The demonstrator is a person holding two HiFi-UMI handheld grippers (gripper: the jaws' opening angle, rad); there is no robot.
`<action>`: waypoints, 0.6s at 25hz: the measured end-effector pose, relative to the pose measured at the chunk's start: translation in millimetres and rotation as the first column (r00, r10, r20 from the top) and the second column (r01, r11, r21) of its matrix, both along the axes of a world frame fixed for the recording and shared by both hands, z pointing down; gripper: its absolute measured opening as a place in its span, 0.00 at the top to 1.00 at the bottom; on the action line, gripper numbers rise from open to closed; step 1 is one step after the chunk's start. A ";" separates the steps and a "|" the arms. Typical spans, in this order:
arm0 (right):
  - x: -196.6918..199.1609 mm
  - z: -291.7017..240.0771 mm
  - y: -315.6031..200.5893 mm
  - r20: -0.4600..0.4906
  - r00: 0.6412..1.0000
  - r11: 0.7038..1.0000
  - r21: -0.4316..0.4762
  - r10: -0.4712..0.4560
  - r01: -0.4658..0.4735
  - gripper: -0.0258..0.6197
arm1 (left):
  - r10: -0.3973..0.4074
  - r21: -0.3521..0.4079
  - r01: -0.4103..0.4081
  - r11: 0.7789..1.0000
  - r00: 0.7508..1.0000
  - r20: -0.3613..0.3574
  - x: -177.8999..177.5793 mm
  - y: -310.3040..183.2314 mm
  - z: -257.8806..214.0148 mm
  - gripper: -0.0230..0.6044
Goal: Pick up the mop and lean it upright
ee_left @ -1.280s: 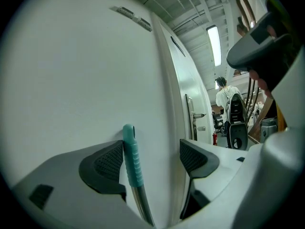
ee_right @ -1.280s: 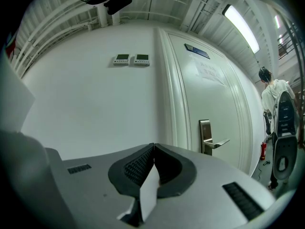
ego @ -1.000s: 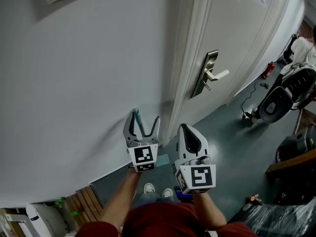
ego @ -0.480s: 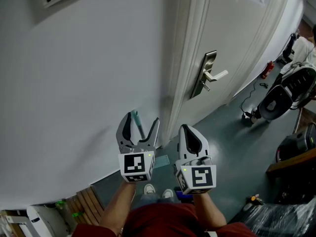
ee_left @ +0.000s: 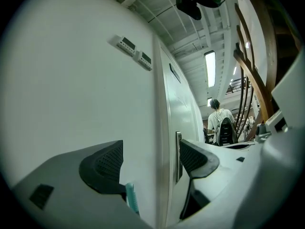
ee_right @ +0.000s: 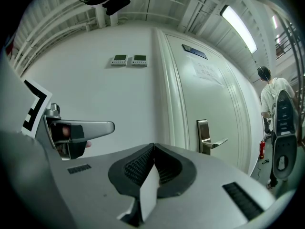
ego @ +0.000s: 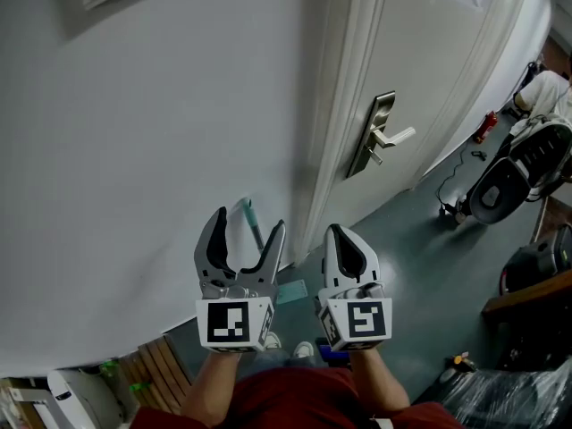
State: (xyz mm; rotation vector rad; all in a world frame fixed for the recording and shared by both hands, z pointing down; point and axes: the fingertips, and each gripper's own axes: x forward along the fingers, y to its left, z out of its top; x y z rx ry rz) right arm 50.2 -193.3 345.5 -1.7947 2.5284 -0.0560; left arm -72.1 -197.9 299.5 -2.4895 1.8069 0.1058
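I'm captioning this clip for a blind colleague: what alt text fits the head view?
A slim teal mop handle leans on a white wall, showing between the parted jaws of the open left gripper, ungripped. The right gripper beside it is shut and empty; a white door with a metal lever handle stands to the right.

From the head: high up, looking steeply down over the left gripper [ego: 248,222] and right gripper [ego: 338,233], both near the bottom edge, onto the white wall [ego: 134,150], the door [ego: 438,79] to the right and the floor [ego: 402,231] far below. From the left gripper: close along its jaws, tilted up the wall. From the right gripper: along its jaws, facing wall and door more squarely. Shared by all three: the door handle [ego: 382,139] and the wall to its left.
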 end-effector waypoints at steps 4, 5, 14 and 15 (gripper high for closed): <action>-0.3 0.2 1.1 -0.001 1.000 1.000 0.000 -0.002 0.002 0.93 | 0.014 -0.001 -0.014 1.000 1.000 0.006 1.8 10.6 -7.2 0.37; 0.0 0.0 1.3 -0.001 1.000 1.000 0.000 -0.002 0.002 0.93 | 0.019 -0.002 -0.019 1.000 1.000 0.010 2.8 12.8 -8.0 0.37; -0.1 -3.2 6.3 -0.002 1.000 1.000 0.001 -0.003 0.003 0.93 | 0.019 -0.011 -0.019 1.000 1.000 0.021 2.3 23.0 -5.7 0.37; 0.7 -3.6 5.5 0.000 1.000 1.000 -0.001 0.001 -0.001 0.93 | 0.019 -0.016 -0.019 1.000 1.000 0.021 2.8 22.4 -3.6 0.37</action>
